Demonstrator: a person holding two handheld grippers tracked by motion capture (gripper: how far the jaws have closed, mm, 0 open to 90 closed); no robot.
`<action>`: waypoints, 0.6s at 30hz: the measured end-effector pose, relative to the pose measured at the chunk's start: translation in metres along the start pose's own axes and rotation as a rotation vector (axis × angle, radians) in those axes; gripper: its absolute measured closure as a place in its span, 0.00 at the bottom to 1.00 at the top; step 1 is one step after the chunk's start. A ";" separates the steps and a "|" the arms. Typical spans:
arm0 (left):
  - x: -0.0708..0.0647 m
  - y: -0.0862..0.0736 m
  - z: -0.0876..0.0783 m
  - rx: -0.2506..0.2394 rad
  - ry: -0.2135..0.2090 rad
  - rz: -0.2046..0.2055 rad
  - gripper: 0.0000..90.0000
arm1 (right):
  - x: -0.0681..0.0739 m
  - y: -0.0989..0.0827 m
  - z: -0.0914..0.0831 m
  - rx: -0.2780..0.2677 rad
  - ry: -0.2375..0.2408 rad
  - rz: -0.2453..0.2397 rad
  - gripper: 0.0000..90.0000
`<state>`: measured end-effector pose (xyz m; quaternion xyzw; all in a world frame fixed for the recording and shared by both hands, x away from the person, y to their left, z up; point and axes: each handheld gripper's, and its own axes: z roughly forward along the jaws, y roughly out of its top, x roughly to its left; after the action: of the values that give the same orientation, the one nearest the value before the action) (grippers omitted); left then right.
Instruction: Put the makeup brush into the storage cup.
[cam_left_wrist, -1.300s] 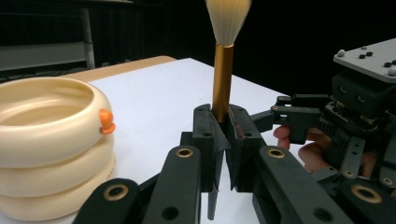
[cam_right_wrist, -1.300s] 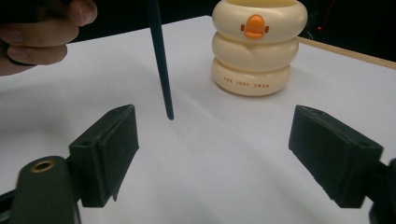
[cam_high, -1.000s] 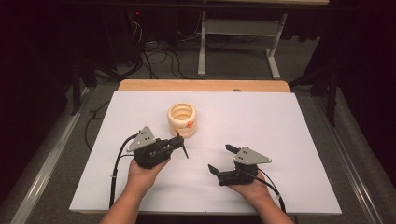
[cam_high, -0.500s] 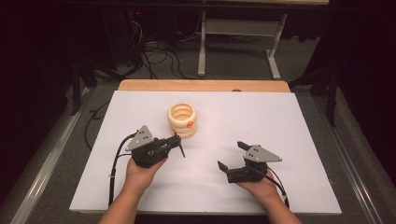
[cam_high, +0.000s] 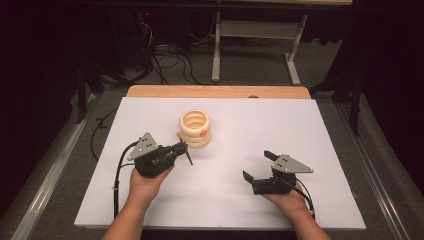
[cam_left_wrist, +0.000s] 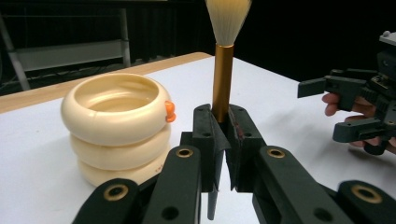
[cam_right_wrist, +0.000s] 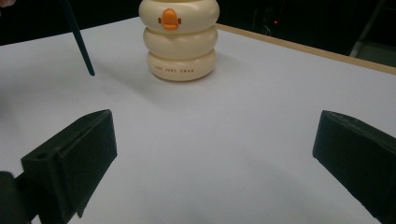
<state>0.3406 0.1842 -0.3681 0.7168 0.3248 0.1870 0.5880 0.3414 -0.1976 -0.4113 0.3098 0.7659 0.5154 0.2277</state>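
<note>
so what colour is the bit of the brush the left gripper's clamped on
Gold, a metallic sleeve on the brush, with pale cream bristles above. Best seen in the left gripper view.

You are working in a lab or test room, not a home. Your worktop (cam_high: 320, 130) is a wooden board covered with a plain white sheet and lit brightly while the room around it stays dark. Past its far edge, loose cables (cam_high: 170, 60) trail over a grey carpeted floor (cam_high: 250, 75), and a metal desk frame (cam_high: 255, 30) stands there.
</note>
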 end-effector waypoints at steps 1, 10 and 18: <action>0.001 0.000 -0.001 -0.002 0.002 -0.001 0.93 | -0.001 0.000 -0.002 0.005 -0.002 0.006 0.01; 0.008 0.002 -0.008 -0.014 0.036 -0.005 0.93 | -0.009 -0.005 -0.011 0.001 -0.021 0.005 0.01; 0.012 0.004 -0.016 -0.032 0.068 -0.018 0.93 | -0.013 -0.009 -0.016 0.005 -0.031 0.020 0.01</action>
<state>0.3398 0.2036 -0.3616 0.6975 0.3479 0.2115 0.5897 0.3375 -0.2194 -0.4131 0.3259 0.7604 0.5107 0.2338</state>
